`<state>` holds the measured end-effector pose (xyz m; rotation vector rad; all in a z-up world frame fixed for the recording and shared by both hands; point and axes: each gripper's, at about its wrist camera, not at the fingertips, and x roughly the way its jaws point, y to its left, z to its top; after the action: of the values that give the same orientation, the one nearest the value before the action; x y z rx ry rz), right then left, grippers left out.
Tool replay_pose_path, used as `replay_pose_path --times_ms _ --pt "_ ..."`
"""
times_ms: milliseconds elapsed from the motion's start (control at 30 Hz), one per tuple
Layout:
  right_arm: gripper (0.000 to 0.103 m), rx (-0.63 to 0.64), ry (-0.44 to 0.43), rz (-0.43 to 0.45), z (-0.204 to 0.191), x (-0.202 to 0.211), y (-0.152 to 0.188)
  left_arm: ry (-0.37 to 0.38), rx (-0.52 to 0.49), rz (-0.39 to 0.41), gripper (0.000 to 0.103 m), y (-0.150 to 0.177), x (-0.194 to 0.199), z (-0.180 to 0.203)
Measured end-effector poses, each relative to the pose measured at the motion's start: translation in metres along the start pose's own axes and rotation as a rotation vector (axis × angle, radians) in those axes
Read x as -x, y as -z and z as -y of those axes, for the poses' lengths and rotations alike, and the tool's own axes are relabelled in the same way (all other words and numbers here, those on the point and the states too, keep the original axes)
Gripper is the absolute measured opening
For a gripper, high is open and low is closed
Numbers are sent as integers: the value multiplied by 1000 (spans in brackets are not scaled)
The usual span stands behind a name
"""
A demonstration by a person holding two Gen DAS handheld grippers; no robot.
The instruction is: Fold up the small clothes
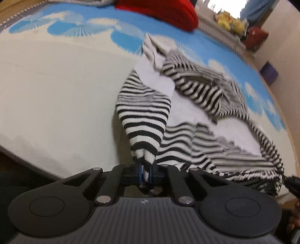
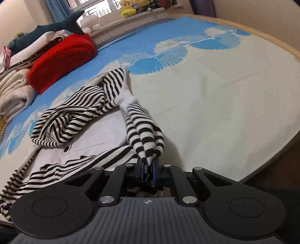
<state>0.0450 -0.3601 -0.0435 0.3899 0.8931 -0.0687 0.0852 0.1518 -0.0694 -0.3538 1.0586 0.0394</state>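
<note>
A black-and-white striped garment (image 1: 196, 105) with a white front panel lies crumpled on the bed. My left gripper (image 1: 145, 175) is shut on a bunched striped edge of it and holds that edge lifted. In the right wrist view the same garment (image 2: 75, 116) spreads to the left. My right gripper (image 2: 148, 169) is shut on another bunched striped part, also pulled up off the bed. A dark button (image 2: 66, 149) shows on the white panel.
The bed sheet (image 2: 215, 97) is cream with blue fan shapes. A folded red garment (image 2: 61, 56) and a pile of cream clothes (image 2: 13, 90) sit at the left. Plush toys (image 2: 129, 7) line the windowsill. The bed's near edge (image 2: 271, 155) runs close to the right gripper.
</note>
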Motion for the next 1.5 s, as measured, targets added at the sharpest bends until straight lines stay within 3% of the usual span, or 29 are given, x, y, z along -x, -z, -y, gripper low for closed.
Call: replay_pose_path --times_ms 100,167,233,300,400,500,567,600,633,700,933,1100,1200,1500 --pt "11 -14 51 -133 4 -26 8 -17 12 -89 11 1 -23 -5" --pt "18 -2 74 -157 2 -33 10 -11 40 -115 19 -2 -33 -9" --pt "30 17 100 -163 0 -35 10 -26 51 -125 36 -1 -36 -10" --pt "41 24 116 -182 1 -38 11 -37 55 -126 37 0 -36 -9" --pt "42 32 125 -210 1 -43 15 -32 64 -141 38 0 -39 -13" --pt "42 45 123 -208 -2 -41 16 -41 52 -155 38 3 -44 -11" --pt "35 51 107 -205 -4 -42 15 -45 32 -151 35 4 -45 -9" --pt "19 56 83 -201 -5 -41 15 -42 23 -147 27 5 -44 -7" --pt "13 65 74 -191 -7 -39 15 -34 15 -142 15 5 -44 -5" --pt "11 79 62 -163 -9 -34 14 -21 -8 -124 9 4 -40 -1" --pt "9 24 -24 -29 -5 -1 1 3 -27 -39 7 -3 -14 3" --pt "9 38 -114 58 -10 39 -14 61 -51 35 6 -13 23 4" --pt "8 34 -174 97 -9 70 -23 135 18 26 6 -19 46 -2" --pt "8 66 -343 185 7 182 -26 291 23 69 6 1 145 -19"
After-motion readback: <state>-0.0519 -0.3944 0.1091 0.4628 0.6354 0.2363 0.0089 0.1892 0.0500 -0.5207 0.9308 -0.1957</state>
